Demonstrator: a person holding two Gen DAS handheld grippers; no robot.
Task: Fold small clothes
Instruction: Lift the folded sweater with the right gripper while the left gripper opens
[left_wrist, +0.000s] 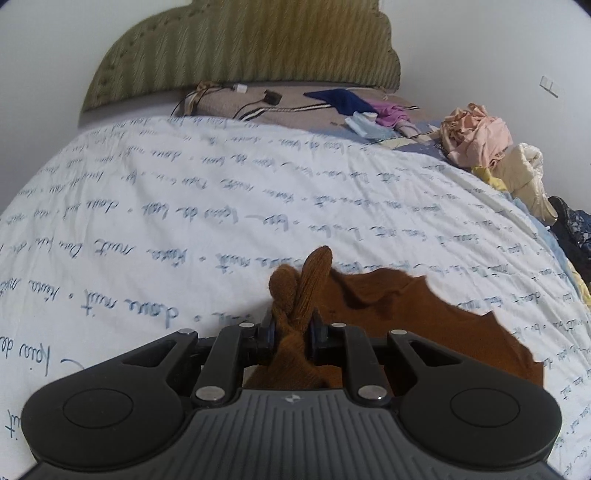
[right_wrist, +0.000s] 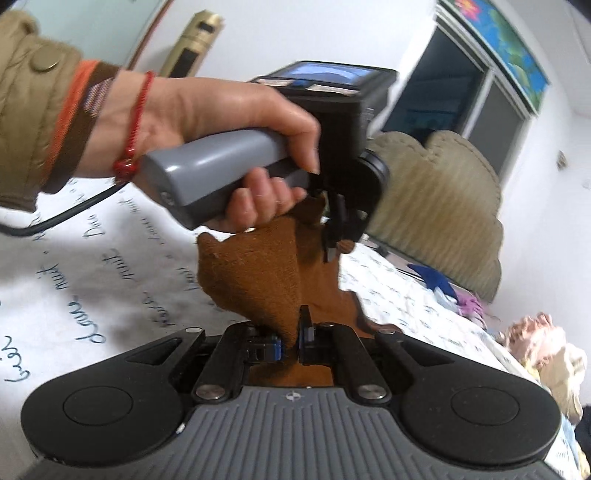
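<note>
above the white bedspread the brown knit garment hangs pinched between the left gripper and right gripper, both clamped on small bunched edges (thin bites), so a tug apart could slip it free.

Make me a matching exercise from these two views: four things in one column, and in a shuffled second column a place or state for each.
Things:
1. brown knitted garment
2. pink clothes pile
3. navy blue cloth
4. white quilt with blue script

Places or states:
A. spread flat across the bed
B. near the olive headboard
C. heaped at the bed's right edge
D. pinched in both the left claw and the right claw

Pairs: 1-D, 2-C, 3-B, 4-A
</note>
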